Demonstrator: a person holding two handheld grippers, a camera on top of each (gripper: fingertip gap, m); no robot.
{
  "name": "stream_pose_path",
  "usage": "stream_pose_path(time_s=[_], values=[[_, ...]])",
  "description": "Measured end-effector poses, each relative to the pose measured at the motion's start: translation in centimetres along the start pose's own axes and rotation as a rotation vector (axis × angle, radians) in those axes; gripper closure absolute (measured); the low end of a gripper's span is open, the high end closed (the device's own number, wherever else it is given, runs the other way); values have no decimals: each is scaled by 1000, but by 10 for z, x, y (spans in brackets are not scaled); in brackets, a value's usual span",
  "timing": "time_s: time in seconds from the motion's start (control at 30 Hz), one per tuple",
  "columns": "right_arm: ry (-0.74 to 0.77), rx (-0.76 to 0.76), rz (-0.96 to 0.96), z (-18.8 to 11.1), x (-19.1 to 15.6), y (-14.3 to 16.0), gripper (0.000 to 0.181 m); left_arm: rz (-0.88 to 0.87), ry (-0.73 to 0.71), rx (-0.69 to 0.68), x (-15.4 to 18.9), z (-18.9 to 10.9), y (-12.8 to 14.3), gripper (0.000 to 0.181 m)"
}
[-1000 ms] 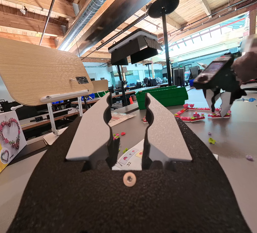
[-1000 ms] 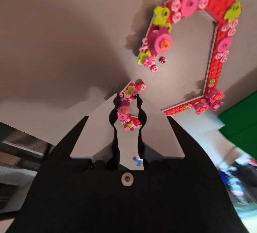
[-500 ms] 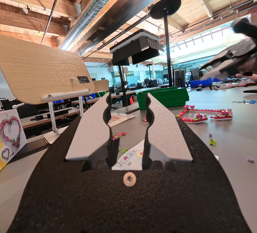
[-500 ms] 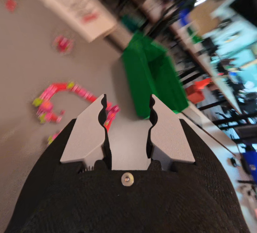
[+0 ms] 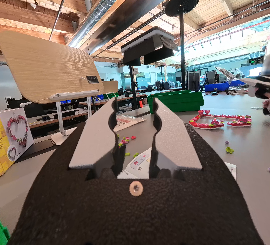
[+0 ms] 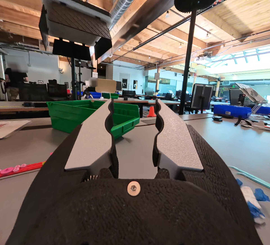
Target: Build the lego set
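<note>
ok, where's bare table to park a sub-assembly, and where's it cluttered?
Bare grey table runs right of the green bin, ahead of the open right tongs. Another free strip lies in front of the red flower frame, with only a lime piece on it. Crowded: loose pink and lime pieces and the instruction sheet between the open left tongs.

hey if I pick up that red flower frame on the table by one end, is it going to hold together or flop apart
Probably fragile. The red flower frame is a thin, open outline of plates, so it would likely bend or split at a joint. A separate red segment beside it looks unattached and would stay behind. The small flowers on top may pop off if squeezed. Supporting it from underneath seems safer.
</note>
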State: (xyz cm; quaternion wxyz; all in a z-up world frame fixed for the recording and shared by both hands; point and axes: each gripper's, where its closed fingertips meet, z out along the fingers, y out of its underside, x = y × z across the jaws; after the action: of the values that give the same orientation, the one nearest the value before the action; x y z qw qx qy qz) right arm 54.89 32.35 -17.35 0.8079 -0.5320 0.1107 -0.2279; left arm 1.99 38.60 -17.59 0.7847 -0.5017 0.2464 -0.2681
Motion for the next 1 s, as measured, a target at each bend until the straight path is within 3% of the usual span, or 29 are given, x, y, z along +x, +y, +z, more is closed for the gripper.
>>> stream_pose_path(time_s=[0.2,0.3,0.4,0.53,0.67,0.73,0.83,1.0], values=[[-73,145,-60,-14,-22,-40,127,-37,-3,2,-4,1,1,136],[-191,242,-76,-23,-64,-74,128,-42,-6,2,-5,1,1,136],[-385,284,-8,-41,-130,-91,130,-39,-1,1,-4,1,0,136],[-615,263,-34,-71,-213,-83,130,-19,27,-14,2,2,1,136],[-757,244,-69,-93,-253,-70,132,22,74,-36,14,3,3,135],[-808,257,-136,-103,-263,-64,136,9,145,-88,29,6,5,136],[-843,271,-176,-109,-269,-61,140,-9,363,-222,73,11,8,136],[-851,260,-183,-108,-272,-57,143,87,652,-529,143,-7,52,133]])
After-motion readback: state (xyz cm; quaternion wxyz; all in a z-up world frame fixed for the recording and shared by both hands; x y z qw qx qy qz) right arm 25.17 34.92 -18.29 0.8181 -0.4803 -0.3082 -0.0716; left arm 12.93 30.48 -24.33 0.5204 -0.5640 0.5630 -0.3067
